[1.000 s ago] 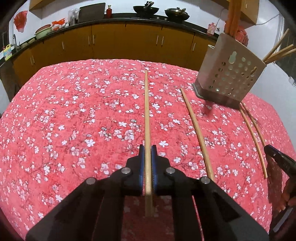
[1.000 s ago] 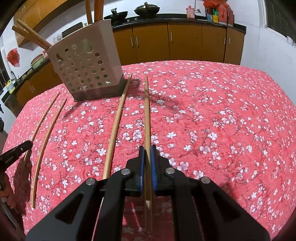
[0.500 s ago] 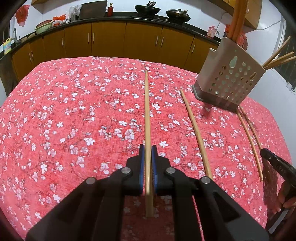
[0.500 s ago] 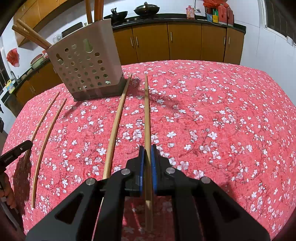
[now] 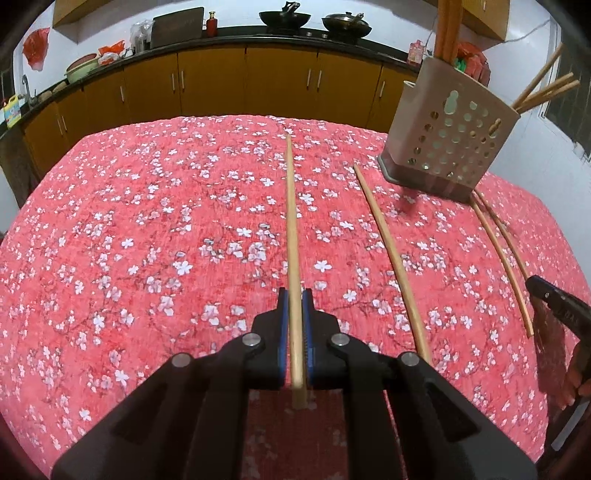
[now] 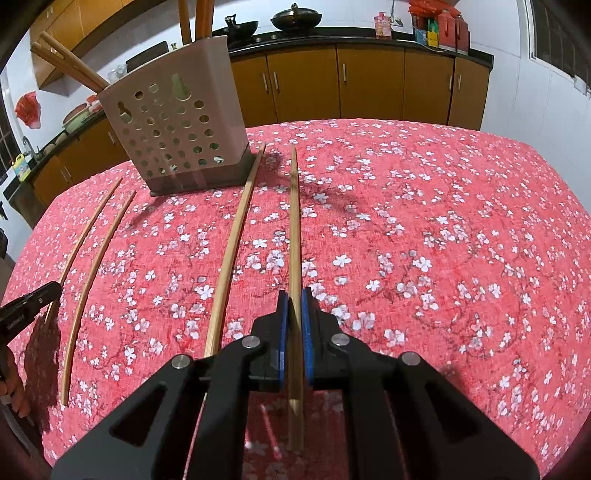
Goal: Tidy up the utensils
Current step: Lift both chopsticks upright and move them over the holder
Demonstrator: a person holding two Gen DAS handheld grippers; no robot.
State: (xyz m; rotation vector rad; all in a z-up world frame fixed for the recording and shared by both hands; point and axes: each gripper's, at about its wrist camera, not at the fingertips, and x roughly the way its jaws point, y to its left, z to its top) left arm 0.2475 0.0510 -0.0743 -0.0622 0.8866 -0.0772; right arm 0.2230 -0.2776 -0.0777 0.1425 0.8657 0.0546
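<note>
My left gripper (image 5: 294, 295) is shut on a long wooden chopstick (image 5: 291, 221) that points straight ahead over the red floral tablecloth. My right gripper (image 6: 294, 295) is shut on another wooden chopstick (image 6: 294, 221), also pointing ahead. A beige perforated utensil holder (image 5: 448, 147) with several chopsticks in it stands at the far right in the left wrist view, and at the far left in the right wrist view (image 6: 173, 133). Loose chopsticks lie on the cloth: one beside each held stick (image 5: 388, 251) (image 6: 232, 243), and a thin pair further out (image 5: 498, 251) (image 6: 96, 251).
The table (image 5: 129, 221) is covered in red cloth with white blossoms. Brown kitchen cabinets (image 5: 221, 85) and a dark counter with woks (image 5: 284, 16) run behind it. The other gripper's tip shows at the edge of each view (image 5: 554, 299) (image 6: 29, 306).
The left gripper has risen and tilted slightly with its chopstick, so the holder and counter sit a little lower in view. The right gripper has barely moved.
</note>
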